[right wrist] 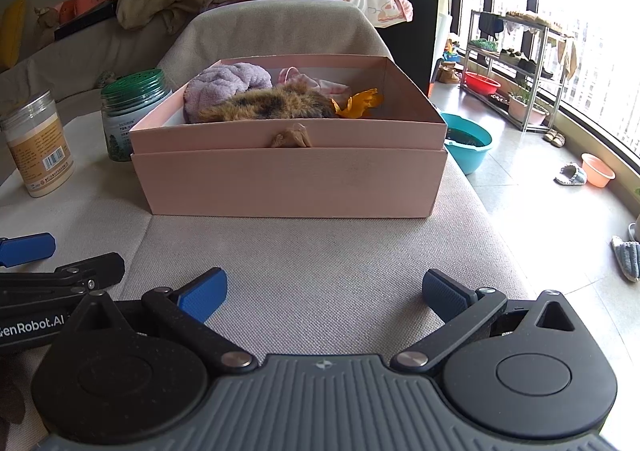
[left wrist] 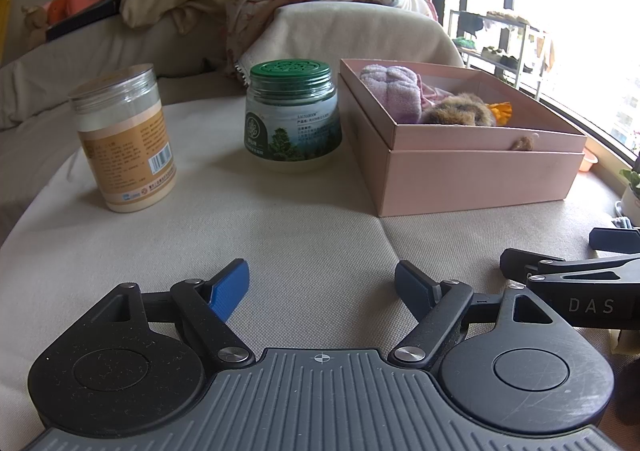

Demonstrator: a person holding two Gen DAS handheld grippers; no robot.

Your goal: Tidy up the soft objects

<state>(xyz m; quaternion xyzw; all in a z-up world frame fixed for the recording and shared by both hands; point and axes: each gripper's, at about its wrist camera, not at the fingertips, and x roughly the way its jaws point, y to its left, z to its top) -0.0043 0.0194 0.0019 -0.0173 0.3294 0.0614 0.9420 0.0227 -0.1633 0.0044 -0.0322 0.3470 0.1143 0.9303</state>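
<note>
Left wrist view showed the left gripper [left wrist: 322, 283] with fingers spread apart, empty, above the beige cushion [left wrist: 304, 235]. Right gripper [right wrist: 324, 291] likewise stood apart and held nothing. The pink box [right wrist: 288, 183] rested on the cushion ahead, containing a lilac towel [right wrist: 230, 85], a brown furry item [right wrist: 264, 105] and an orange piece [right wrist: 358, 101]. A green-lidded jar [left wrist: 292, 115] stood just beside the box.

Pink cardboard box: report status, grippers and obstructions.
Left gripper and right gripper open, empty. Pink cardboard box holds lilac towel, brown furry toy, orange cloth. Path ahead clear.
</note>
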